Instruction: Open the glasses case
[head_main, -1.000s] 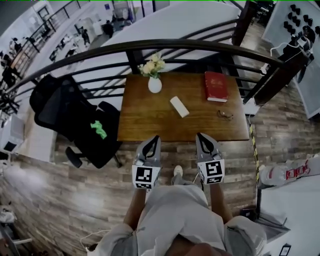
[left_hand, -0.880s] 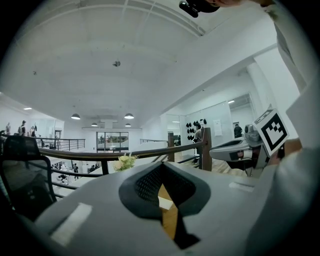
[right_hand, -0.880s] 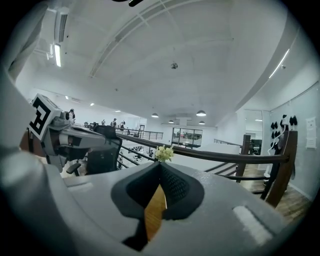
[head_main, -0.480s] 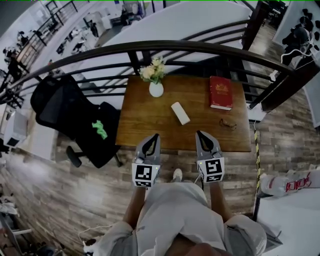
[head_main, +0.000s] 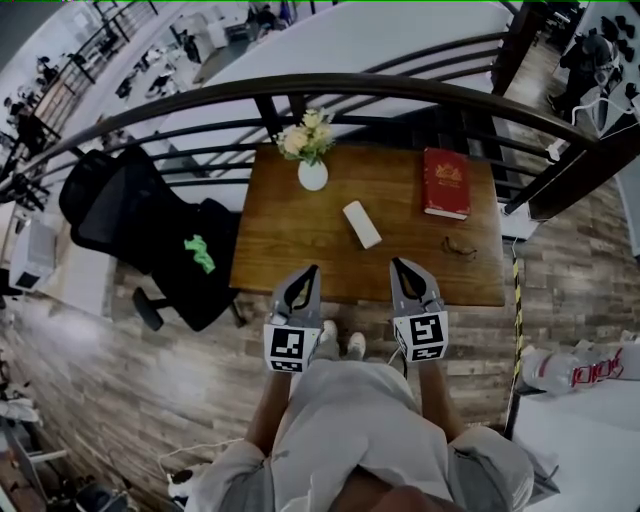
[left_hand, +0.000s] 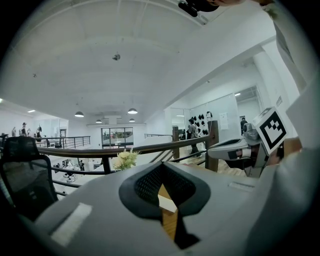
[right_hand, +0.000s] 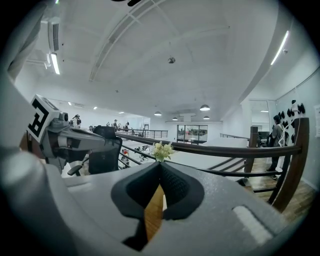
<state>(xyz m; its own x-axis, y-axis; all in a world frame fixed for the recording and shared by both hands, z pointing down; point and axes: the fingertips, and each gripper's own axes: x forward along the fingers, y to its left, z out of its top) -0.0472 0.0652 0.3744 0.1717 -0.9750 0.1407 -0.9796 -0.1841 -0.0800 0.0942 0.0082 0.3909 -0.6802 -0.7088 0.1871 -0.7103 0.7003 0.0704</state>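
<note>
The glasses case (head_main: 362, 224) lies closed and slantwise near the middle of the bench (head_main: 285, 245), with bare wood all round it; that leaves room to come at it from either side, and nothing has hold of it yet. Well apart from it stand a vase of flowers (head_main: 312, 172) at the far edge, a red book (head_main: 446, 183) towards the far right corner, and a pair of spectacles (head_main: 455, 246) by the right edge, presumably out of the case and waiting beside it; none of them blocks the way in.

The left claw (head_main: 311, 272) and the right claw (head_main: 399, 266) are held side by side over the bench's near edge, both pointing nearly level at the case and short of it; the case sits between their two lines, which suits a two-handed opening, one side to steady the base and the other to lift the lid. Each claw has its jaws pressed together with nothing between them, so both must part before any grip is possible.

A black office chair (head_main: 120, 210) stands off to the left; a dark railing (head_main: 300, 88) curves behind the bench.
</note>
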